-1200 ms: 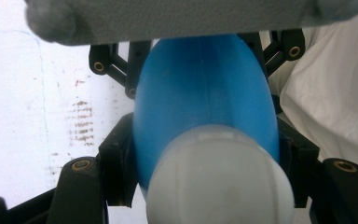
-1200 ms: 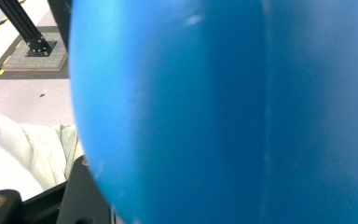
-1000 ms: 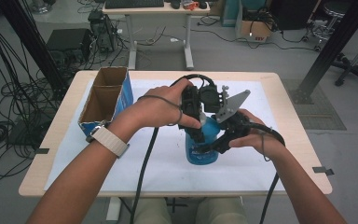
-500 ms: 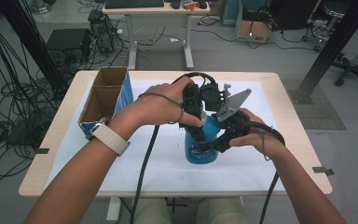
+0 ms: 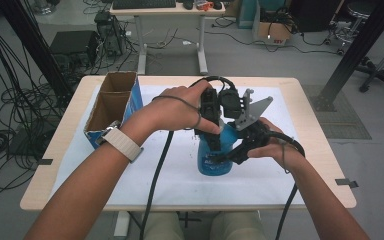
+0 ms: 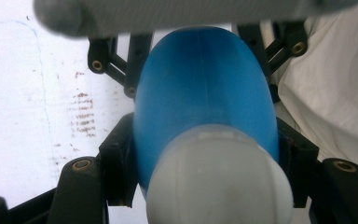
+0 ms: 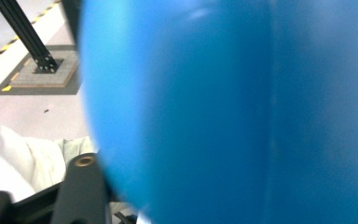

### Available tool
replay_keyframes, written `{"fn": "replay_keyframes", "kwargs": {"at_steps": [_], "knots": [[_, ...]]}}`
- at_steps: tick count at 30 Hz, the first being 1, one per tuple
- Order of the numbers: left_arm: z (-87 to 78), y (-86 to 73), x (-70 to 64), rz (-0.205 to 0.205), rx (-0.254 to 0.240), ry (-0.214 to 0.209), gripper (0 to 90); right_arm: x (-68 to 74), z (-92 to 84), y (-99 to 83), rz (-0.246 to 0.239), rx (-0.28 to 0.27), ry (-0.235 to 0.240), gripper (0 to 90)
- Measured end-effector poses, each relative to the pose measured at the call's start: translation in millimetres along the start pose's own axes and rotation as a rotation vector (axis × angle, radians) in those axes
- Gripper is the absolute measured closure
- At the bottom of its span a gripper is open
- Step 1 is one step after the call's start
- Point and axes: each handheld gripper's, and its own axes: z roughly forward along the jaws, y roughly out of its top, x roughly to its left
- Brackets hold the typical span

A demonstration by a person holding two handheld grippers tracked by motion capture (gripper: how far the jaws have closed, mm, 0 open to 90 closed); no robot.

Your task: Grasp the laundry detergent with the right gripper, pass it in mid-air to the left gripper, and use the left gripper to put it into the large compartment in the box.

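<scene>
Tabletop (image 5: 310, 90): bottle (image 5: 211, 165) stands upright near your front edge, centre. Your left gripper (image 5: 214, 142) sits over its top; your right gripper (image 5: 230, 152) is against its right side. Open box (image 5: 111, 107) stands at the far left, well apart.

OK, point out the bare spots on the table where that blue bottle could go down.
Free: white sheet right of the bottle, and its near strip by the left forearm. Crowded: the middle, both claws at the bottle; the cardboard box takes the far left corner.
</scene>
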Motion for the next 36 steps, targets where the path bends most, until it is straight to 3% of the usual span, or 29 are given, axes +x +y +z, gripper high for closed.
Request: {"fn": "replay_keyframes", "kwargs": {"at_steps": [5, 7, 8, 9, 10, 12, 18, 22, 24, 25, 29, 36], "knots": [[3.7, -1.5, 1.7, -0.007, 0.022, -0.003, 37.4, -0.4, -15.7, -11.3, 0.016, -0.005, -0.052, 31.9], [5.1, -1.9, 2.6, -0.015, 0.040, -0.003, 37.3, 0.1, -29.0, -19.9, 0.130, 0.047, -0.088, 27.6], [5.9, -2.5, 3.4, -0.018, 0.047, -0.001, 37.3, -1.2, -31.5, -22.0, 0.154, 0.066, -0.088, 25.4], [6.9, -3.1, 4.4, -0.025, 0.054, 0.000, 37.3, -3.8, -38.1, -25.9, 0.232, 0.119, -0.102, 17.5], [7.5, -3.8, 5.4, -0.030, 0.055, -0.004, 37.3, -6.6, -43.0, -29.2, 0.269, 0.161, -0.129, 15.3], [8.2, -5.3, 8.3, -0.034, 0.063, 0.004, 37.3, -10.7, -53.4, -35.6, 0.324, 0.224, -0.124, 12.9], [7.9, -11.3, 15.9, -0.093, 0.065, 0.010, 37.2, -13.5, -73.0, -45.7, 0.356, 0.283, -0.130, 6.5], [4.0, -16.2, 21.6, -0.171, 0.076, 0.036, 37.2, -14.7, -77.6, -49.1, 0.369, 0.355, -0.159, 5.6], [1.4, -19.9, 25.1, -0.221, 0.063, 0.057, 37.2, -17.7, -80.8, -51.1, 0.339, 0.390, -0.163, 5.5], [-0.3, -22.3, 27.7, -0.247, 0.059, 0.068, 37.3, -17.7, -82.5, -51.3, 0.350, 0.403, -0.186, 5.4], [-9.3, -30.5, 35.4, -0.333, 0.066, 0.089, 37.3, -22.1, -90.3, -53.2, 0.376, 0.409, -0.253, 5.4], [-27.1, -45.0, 49.3, -0.487, 0.064, 0.067, 37.3, -27.2, -102.7, -52.8, 0.424, 0.418, -0.322, 4.1]]}}
